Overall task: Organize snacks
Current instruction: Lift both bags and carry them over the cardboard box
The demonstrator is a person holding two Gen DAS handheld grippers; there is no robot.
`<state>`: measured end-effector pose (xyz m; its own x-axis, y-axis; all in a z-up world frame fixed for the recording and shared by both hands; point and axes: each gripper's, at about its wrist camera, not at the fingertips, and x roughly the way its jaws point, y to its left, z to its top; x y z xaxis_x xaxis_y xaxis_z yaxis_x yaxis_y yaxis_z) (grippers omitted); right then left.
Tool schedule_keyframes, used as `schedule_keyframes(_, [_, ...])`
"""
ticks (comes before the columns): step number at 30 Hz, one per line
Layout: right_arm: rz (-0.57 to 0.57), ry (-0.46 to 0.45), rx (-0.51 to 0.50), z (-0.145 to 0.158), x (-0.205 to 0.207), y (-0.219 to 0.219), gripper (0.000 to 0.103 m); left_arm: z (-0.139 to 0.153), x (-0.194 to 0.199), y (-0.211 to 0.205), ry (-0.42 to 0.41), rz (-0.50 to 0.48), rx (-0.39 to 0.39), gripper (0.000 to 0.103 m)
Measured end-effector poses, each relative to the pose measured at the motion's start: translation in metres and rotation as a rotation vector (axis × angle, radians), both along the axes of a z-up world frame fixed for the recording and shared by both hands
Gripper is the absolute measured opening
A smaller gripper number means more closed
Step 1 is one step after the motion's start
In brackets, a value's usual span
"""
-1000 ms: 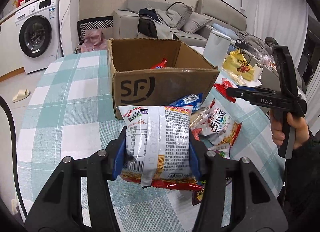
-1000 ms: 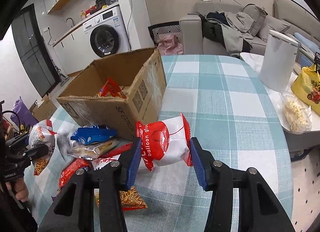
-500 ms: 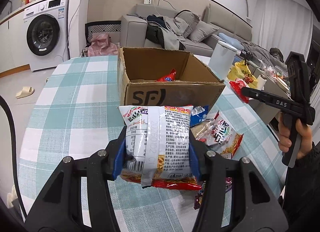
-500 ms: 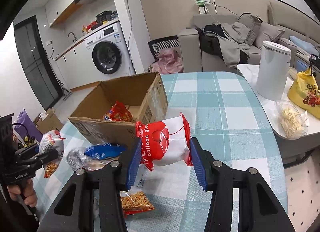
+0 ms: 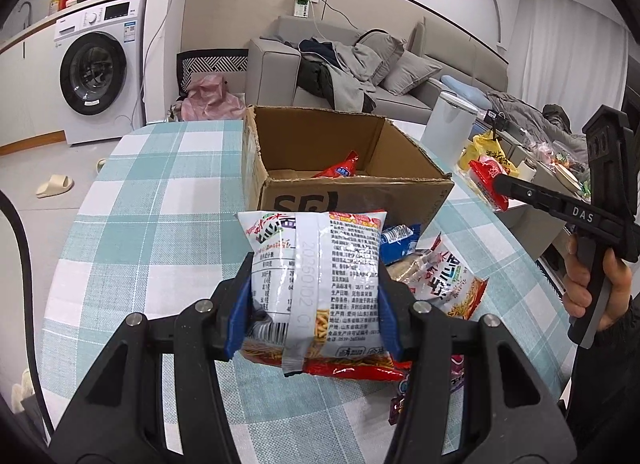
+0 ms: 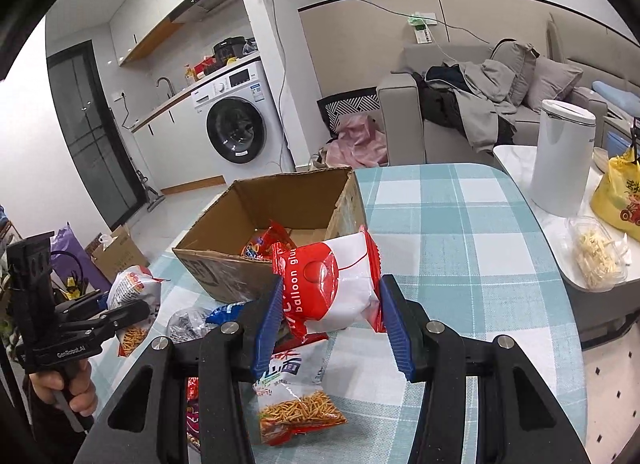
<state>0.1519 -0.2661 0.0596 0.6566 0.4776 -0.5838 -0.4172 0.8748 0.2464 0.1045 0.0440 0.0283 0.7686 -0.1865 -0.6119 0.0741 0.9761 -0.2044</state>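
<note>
Both grippers are loaded. The left gripper [image 5: 314, 312] has its fingers clenched on a white noodle-snack packet [image 5: 316, 284], held clear above the checked table [image 5: 160, 232]; the right gripper [image 6: 328, 316] has its fingers clamped on a red-and-white packet marked "balloon glue" [image 6: 332, 288], also off the table, just in front of the cardboard box [image 6: 280, 204]. The box stands open with at least one red packet [image 5: 340, 170] already lying inside, while more snacks remain loose on the table before its near wall, among them a blue packet [image 5: 398, 240]. The step in hand looks like carrying each packet over the box and letting go. To do it well, each packet should pass above the near rim rather than nudge it, since the box is light and could slide. Bringing one hand in at a time keeps the two tools apart. The fingers should part only once the packet hangs over the open interior, low enough to drop flat.
</note>
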Motion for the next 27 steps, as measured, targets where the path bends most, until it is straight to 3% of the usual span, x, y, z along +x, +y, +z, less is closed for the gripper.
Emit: schedule_keyframes(27, [0.074, -0.042, 0.011, 0.01, -0.005, 0.043, 0.049, 0.033, 0.036, -0.024, -0.069, -0.016, 0.051, 0.05])
